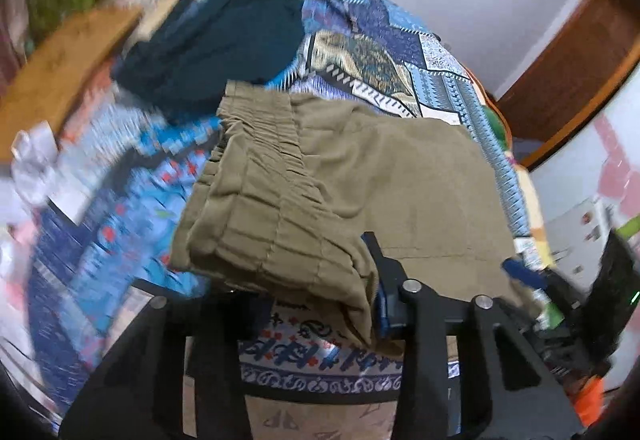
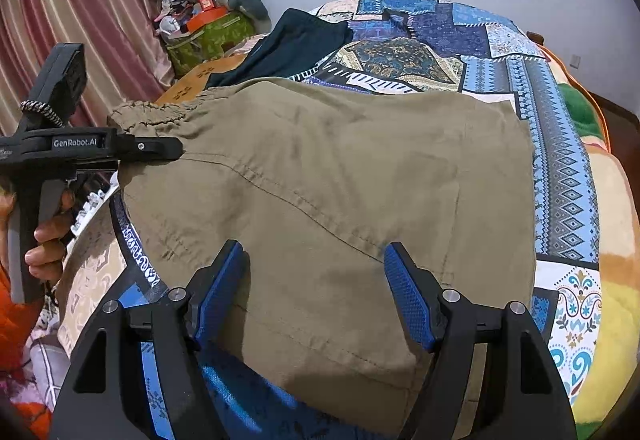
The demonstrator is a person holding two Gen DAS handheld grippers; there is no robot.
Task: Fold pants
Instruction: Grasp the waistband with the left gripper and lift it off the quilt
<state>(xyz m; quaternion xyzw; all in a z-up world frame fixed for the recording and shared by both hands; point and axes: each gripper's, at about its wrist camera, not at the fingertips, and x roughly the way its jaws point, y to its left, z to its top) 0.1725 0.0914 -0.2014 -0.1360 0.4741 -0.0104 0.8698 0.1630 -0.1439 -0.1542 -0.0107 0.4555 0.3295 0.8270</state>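
Note:
Khaki pants (image 2: 340, 180) lie folded on the patterned bedspread (image 2: 560, 180). My right gripper (image 2: 316, 292) is open, its blue pads either side of the cloth's near edge, not clamping it. My left gripper (image 2: 176, 148) reaches in from the left at the elastic waistband (image 2: 148, 120). In the left wrist view the waistband end (image 1: 280, 216) is bunched and lifted over the gripper (image 1: 376, 280); cloth hides one finger, and the jaws look closed on the fabric. The pants (image 1: 420, 180) spread flat beyond.
A dark teal garment (image 2: 296, 44) lies further back on the bed, also in the left wrist view (image 1: 216, 44). A green box with clutter (image 2: 212, 32) stands by the curtain at left. White wall behind; a yellow blanket (image 2: 612, 312) at the bed's right edge.

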